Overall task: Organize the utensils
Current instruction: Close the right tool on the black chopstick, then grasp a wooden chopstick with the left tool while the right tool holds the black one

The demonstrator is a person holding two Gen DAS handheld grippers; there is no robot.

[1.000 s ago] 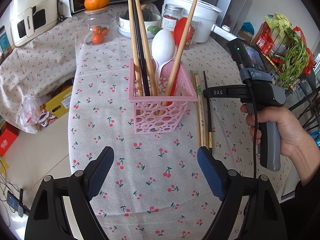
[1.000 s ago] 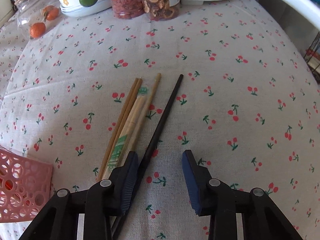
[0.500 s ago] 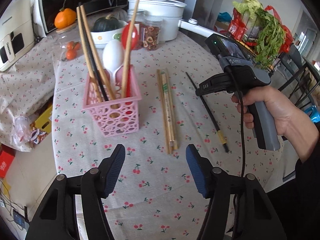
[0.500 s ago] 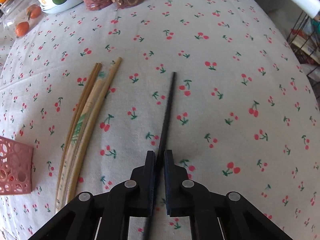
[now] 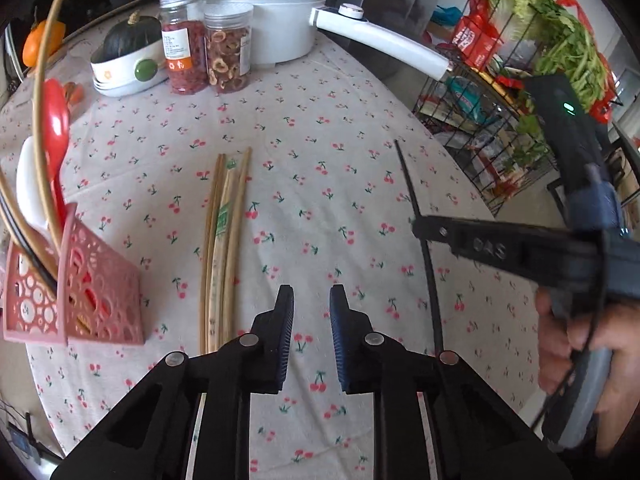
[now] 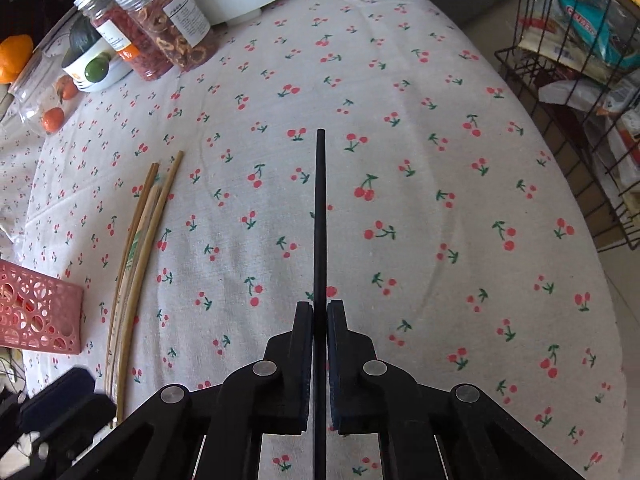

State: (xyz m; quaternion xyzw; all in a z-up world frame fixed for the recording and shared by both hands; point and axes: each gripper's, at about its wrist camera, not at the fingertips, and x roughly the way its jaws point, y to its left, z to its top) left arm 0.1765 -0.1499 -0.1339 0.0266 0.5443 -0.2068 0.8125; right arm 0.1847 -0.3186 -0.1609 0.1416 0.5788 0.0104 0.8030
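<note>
My right gripper (image 6: pixel 320 304) is shut on a black chopstick (image 6: pixel 320 208), which sticks out straight ahead above the cherry-print tablecloth (image 6: pixel 420 160). The left wrist view shows that chopstick (image 5: pixel 416 200) held off the cloth by the right gripper (image 5: pixel 420 229). Several wooden chopsticks (image 5: pixel 224 240) lie together on the cloth, left of my left gripper (image 5: pixel 311 292). Its jaws are closing, a narrow gap remains, and nothing is between them. A pink openwork basket (image 5: pixel 100 292) at the far left holds chopsticks, a red spoon (image 5: pixel 56 120) and a white spoon (image 5: pixel 28 188).
At the back stand two jars (image 5: pixel 228 52), a white pot (image 5: pixel 260 0) with a long handle, and a bowl (image 5: pixel 120 76) with a dark squash. A wire rack (image 5: pixel 500 120) of vegetables and packets stands beyond the table's right edge.
My right gripper closed on the black chopstick and carried it up and away from the wooden ones. My left gripper swung right, away from the basket, and its jaws narrowed.
</note>
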